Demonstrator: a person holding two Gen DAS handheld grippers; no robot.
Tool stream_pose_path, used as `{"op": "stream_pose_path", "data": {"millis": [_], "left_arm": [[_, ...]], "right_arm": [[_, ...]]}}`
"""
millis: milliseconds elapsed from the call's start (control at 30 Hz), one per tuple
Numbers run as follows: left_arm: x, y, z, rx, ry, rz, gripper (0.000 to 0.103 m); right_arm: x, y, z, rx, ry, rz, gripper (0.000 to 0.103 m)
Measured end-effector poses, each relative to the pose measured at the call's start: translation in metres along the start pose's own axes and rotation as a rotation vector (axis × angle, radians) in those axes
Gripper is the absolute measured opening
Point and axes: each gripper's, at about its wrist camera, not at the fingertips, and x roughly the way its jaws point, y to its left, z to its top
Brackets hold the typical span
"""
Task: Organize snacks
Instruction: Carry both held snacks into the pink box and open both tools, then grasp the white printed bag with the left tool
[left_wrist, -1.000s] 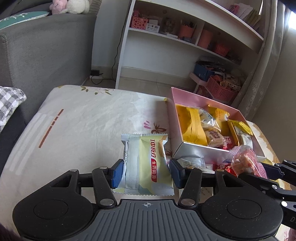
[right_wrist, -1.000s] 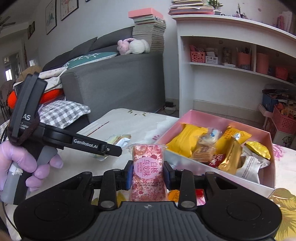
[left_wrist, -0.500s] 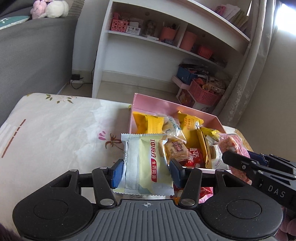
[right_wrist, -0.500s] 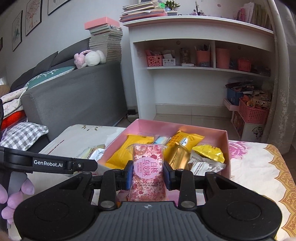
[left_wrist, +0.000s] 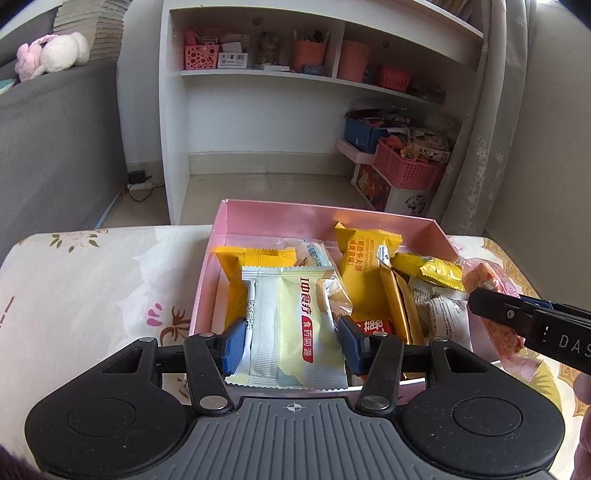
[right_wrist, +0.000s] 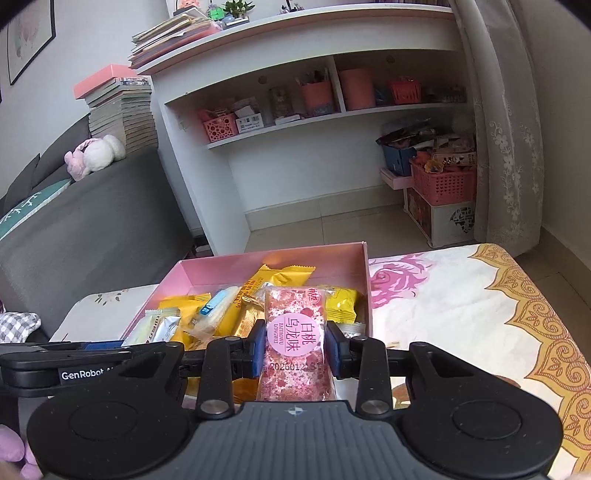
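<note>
A pink box (left_wrist: 325, 218) on the table holds several yellow, gold and white snack packets. My left gripper (left_wrist: 291, 338) is shut on a pale yellow and silver snack packet (left_wrist: 291, 321) and holds it over the box's near left part. My right gripper (right_wrist: 295, 349) is shut on a pink speckled snack packet (right_wrist: 295, 339) and holds it over the near right part of the box (right_wrist: 273, 264). The pink packet (left_wrist: 491, 306) and right gripper also show at the right of the left wrist view.
The table has a floral cloth (right_wrist: 461, 306). A grey sofa (right_wrist: 92, 221) stands to the left. A white shelf unit (left_wrist: 295, 110) with pink baskets stands beyond the table. A curtain (right_wrist: 495, 129) hangs at the right.
Both grippers have moved with their packets from beside the box to above it. The left one swung right from the bare cloth; the box now lies straight ahead in both views.
</note>
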Motion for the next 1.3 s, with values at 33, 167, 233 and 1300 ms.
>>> {"op": "stream_pose_path", "data": {"millis": [33,167,233,1300], "left_arm": [[0.002,-0.002,0.001,0.007,0.001,0.004,0.051],[0.009,-0.005,0.004,0.012,-0.011,0.022,0.051],[0.010,-0.006,0.005,0.004,-0.019,0.020,0.051],[-0.060,0.065,-0.060,-0.079,0.121,-0.038,0.098]], "right_arm": [[0.002,0.000,-0.001,0.004,0.000,-0.003,0.025],[0.011,-0.002,-0.002,0.020,0.005,-0.013,0.025],[0.014,-0.002,-0.003,0.020,0.007,-0.014,0.025],[-0.030,0.054,-0.035,-0.204,0.087,-0.014,0.093]]}}
